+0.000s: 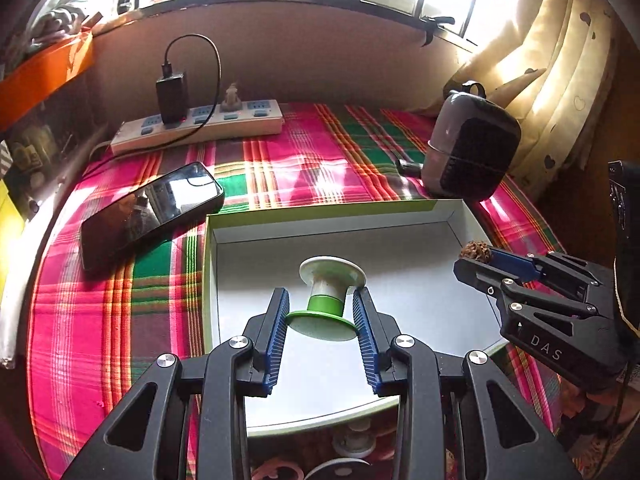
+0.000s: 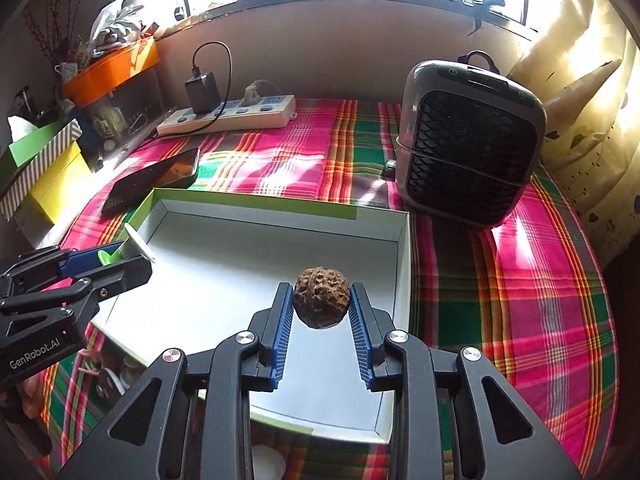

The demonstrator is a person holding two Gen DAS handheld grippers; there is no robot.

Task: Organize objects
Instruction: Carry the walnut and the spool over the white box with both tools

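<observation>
Both grip narrowly: left gripper (image 1: 321,309) pinches a spool (image 1: 329,296), right gripper (image 2: 321,303) a walnut (image 2: 321,302).

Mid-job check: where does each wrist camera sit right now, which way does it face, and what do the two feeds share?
Left wrist: sits on the left gripper, looking forward and down at the white shallow cardboard box; its own blue-padded fingers clamp a green-and-white plastic spool, and the right gripper enters from the right.
Right wrist: sits on the right gripper, facing the same box; its fingers clamp a brown wrinkled walnut, and the left gripper enters from the left.
Shared: box, black phone, white power strip, grey heater, plaid cloth.
</observation>
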